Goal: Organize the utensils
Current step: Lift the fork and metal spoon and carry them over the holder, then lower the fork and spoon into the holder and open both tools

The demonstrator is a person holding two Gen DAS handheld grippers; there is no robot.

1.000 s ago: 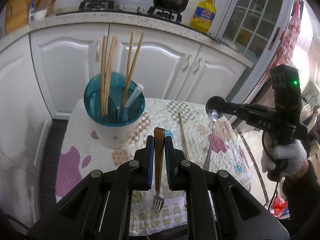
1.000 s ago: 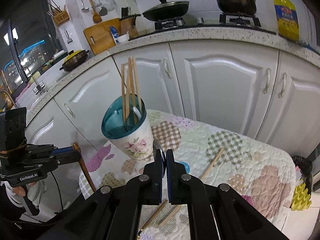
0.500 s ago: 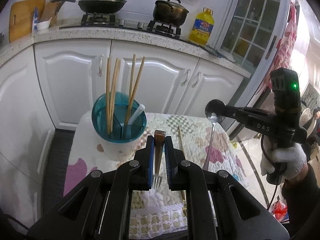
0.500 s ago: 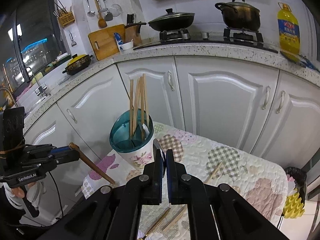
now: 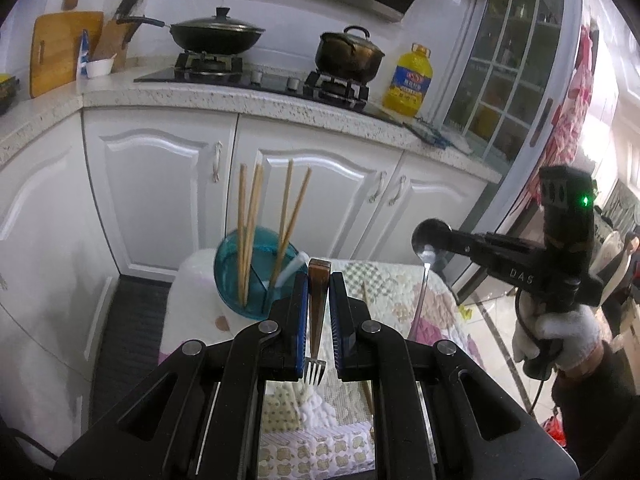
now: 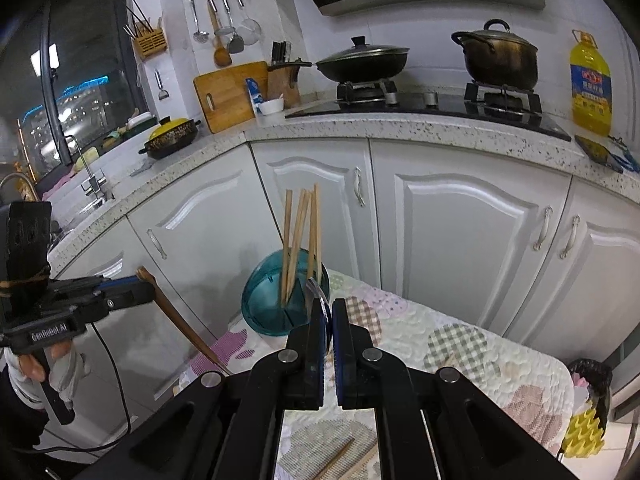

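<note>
My left gripper [image 5: 319,280] is shut on a wooden-handled fork [image 5: 317,312], handle up, tines down. It hangs high above the table. My right gripper [image 6: 327,308] is shut on a metal spoon [image 6: 316,292]; in the left wrist view the spoon [image 5: 424,268] hangs bowl-up from the gripper at the right. A teal-rimmed utensil holder [image 5: 248,280] with several wooden chopsticks [image 5: 246,236] stands on the table's far left corner, below and ahead of both grippers; it also shows in the right wrist view [image 6: 272,304].
The small table has a patchwork quilted cloth [image 6: 472,356]. Loose chopsticks [image 6: 332,460] lie on a mat near its front, one more [image 5: 365,292] mid-table. White cabinets [image 5: 168,192] and the counter stand behind. A black bin [image 6: 588,372] sits at the right.
Both grippers have risen well above the table with their utensils still held. The holder and table now look smaller and lower in both views.
</note>
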